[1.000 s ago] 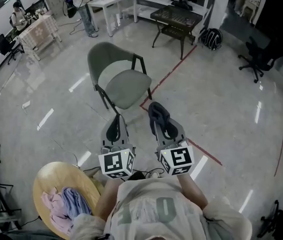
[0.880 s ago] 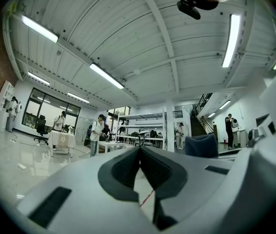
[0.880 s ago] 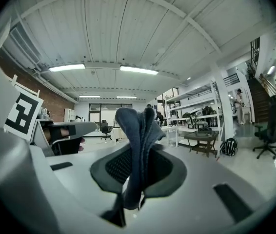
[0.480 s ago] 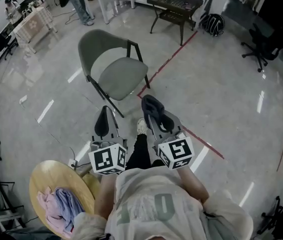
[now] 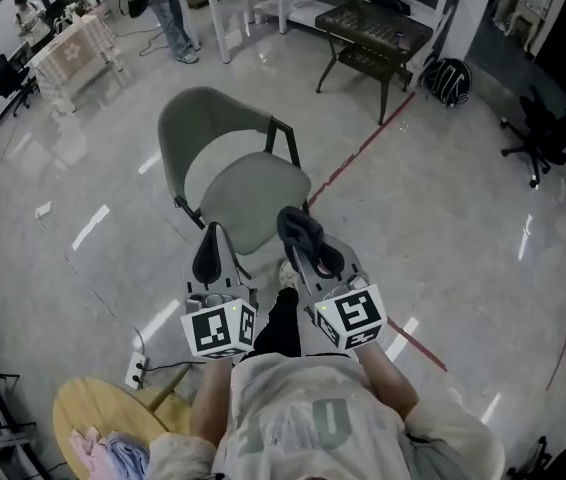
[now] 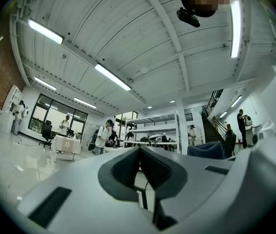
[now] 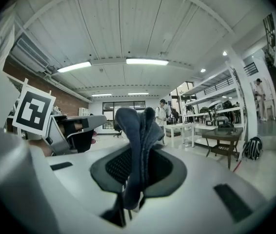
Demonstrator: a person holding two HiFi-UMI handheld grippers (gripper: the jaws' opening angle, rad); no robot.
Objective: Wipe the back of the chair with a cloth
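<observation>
Chair (image 5: 233, 183) ahead; cloth (image 5: 296, 223) held apart from its back.
Head view: left gripper (image 5: 210, 240) and right gripper (image 5: 313, 251) near chair's front edge. Left gripper view: jaws closed, empty. Right gripper view: jaws clamped on dark cloth, standing upright.

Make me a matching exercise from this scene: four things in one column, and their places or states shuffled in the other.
Things:
1. cloth
2. left gripper
3. chair
4. round wooden table

Places or states:
A. shut, holding nothing
B. standing on the floor ahead of the person, nothing on it
C. at the lower left of the head view, carrying pink and blue fabric
D. clamped in the right gripper

Pairs: 1-D, 2-A, 3-B, 4-C
</observation>
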